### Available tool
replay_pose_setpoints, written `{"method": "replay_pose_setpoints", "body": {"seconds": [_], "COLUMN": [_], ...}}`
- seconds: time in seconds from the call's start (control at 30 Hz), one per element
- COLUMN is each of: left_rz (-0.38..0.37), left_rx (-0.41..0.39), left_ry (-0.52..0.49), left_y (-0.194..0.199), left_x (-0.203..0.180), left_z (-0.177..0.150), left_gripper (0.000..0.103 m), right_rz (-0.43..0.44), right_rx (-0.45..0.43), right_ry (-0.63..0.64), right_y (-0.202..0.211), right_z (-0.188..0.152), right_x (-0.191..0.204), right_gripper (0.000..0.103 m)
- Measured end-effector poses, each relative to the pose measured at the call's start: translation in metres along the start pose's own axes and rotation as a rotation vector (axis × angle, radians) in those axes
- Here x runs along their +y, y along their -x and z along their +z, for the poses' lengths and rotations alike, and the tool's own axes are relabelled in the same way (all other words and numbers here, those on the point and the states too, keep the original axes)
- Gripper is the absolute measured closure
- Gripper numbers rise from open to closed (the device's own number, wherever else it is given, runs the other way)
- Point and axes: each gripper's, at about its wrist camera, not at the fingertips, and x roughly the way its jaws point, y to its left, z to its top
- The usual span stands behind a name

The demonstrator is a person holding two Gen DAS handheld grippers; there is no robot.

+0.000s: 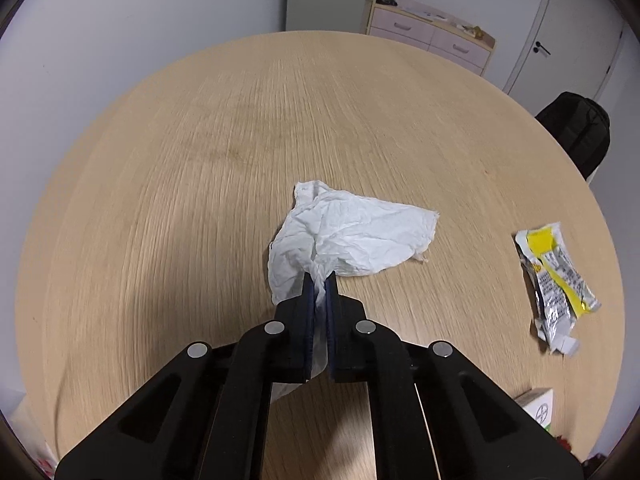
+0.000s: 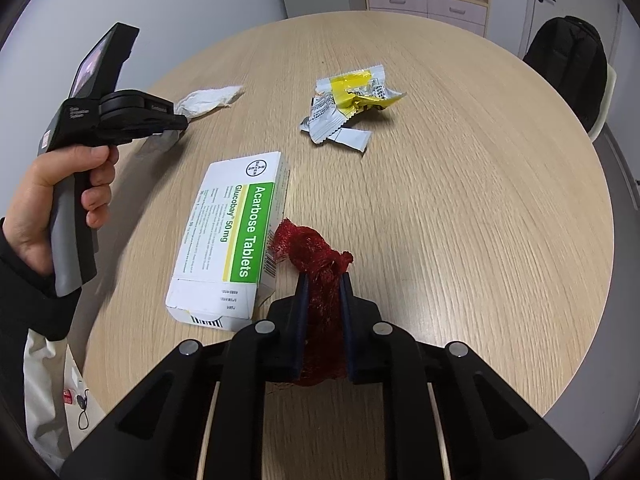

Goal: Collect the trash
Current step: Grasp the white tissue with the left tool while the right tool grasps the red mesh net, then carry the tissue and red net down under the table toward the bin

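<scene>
Left gripper (image 1: 319,282) is clamped on the crumpled white tissue (image 1: 352,236), which hangs off the tips over the round table (image 1: 200,140). Right gripper (image 2: 323,280) pinches the red mesh netting (image 2: 316,252), just beside the tablet box (image 2: 236,236). Foil wrapper (image 2: 352,104) lies loose further out. My read: keep both pinches firm and lift straight up before carrying, so the netting doesn't drag the box.

A round table (image 1: 320,120) of pale wood grain fills most of both views. Behind its far edge stands a low dresser (image 1: 432,36) with pink drawers against plain white walls. A white door (image 1: 580,32) with a dark handle is at far right, and a black backpack (image 2: 568,68) rests on a chair beside the table's right edge.
</scene>
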Motion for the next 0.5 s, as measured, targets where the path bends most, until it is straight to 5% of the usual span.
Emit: {"method": "replay_pose_setpoints", "body": {"seconds": [0.5], "left_rz": [-0.026], "left_rx": [-0.025], "left_ry": [-0.004], "left_y": [0.043], "left_x": [-0.003], "left_z": [-0.033], "left_gripper": [0.099], "right_rz": [-0.009], "right_rx": [-0.044], "right_ry": [0.007], "right_y": [0.012], "right_z": [0.002], "right_x": [-0.006], "right_gripper": [0.090]}}
